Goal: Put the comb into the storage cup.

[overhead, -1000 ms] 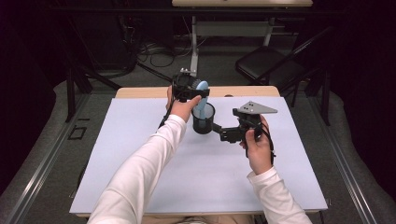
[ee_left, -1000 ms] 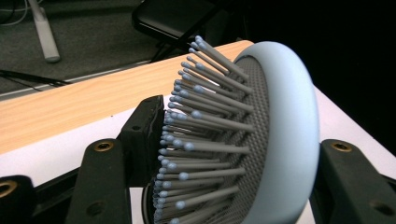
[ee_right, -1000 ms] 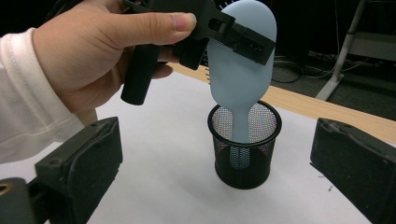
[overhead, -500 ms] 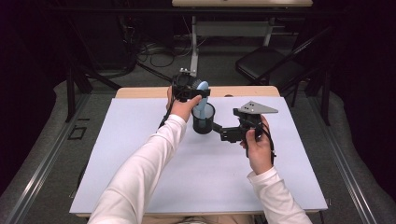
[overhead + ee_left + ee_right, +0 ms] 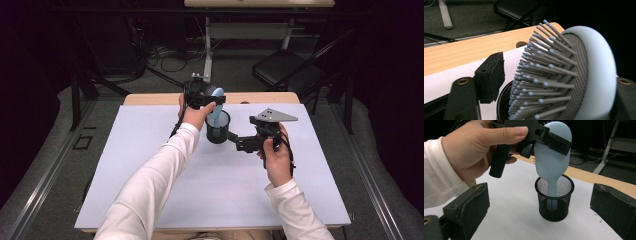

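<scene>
Left arm stretched forward, its claw (image 5: pixel 212 102) clamped on the pale blue hairbrush (image 5: pixel 552 157), handle down inside the black mesh cup (image 5: pixel 554 199) on the counter (image 5: pixel 150 165). Right claw (image 5: pixel 235 140) spread wide, level, just beside the cup.

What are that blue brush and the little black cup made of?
The hairbrush looks like matte pale-blue plastic, smooth and evenly coloured, with stiff grey ball-tipped bristles, likely plastic too. The cup seems black-coated wire mesh: you can see the handle through it.
</scene>
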`<act>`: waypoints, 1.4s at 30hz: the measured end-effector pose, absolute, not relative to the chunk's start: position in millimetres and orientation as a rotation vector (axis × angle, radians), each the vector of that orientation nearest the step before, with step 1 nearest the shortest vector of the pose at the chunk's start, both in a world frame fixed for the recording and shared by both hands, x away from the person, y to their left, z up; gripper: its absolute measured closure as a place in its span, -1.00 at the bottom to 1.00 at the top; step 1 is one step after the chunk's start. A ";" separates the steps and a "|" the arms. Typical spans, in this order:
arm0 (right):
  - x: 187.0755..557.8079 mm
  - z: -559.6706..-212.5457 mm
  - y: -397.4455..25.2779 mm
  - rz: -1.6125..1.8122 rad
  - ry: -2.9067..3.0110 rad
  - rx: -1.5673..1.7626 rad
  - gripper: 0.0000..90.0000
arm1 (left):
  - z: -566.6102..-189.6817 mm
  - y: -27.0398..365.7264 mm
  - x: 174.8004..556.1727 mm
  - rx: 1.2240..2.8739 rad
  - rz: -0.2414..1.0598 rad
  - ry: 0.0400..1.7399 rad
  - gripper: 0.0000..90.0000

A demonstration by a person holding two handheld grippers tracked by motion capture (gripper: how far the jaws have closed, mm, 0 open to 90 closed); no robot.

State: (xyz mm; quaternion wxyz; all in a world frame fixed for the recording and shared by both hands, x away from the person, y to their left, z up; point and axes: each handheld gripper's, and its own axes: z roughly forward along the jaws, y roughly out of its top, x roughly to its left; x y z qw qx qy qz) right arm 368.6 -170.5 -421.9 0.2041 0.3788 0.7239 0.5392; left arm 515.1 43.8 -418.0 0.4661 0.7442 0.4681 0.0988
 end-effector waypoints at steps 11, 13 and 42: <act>368.6 -422.0 -170.1 1.504 2.020 1.056 -0.96 | -419.4 44.3 515.6 1.814 0.236 1.162 -0.63; 368.7 -422.0 -170.2 1.503 2.021 1.056 -0.96 | -419.8 44.4 515.9 1.812 0.230 1.165 -0.65; 368.4 -422.1 -169.5 1.499 2.023 1.057 -0.96 | -419.4 44.8 515.3 1.804 0.222 1.173 -0.99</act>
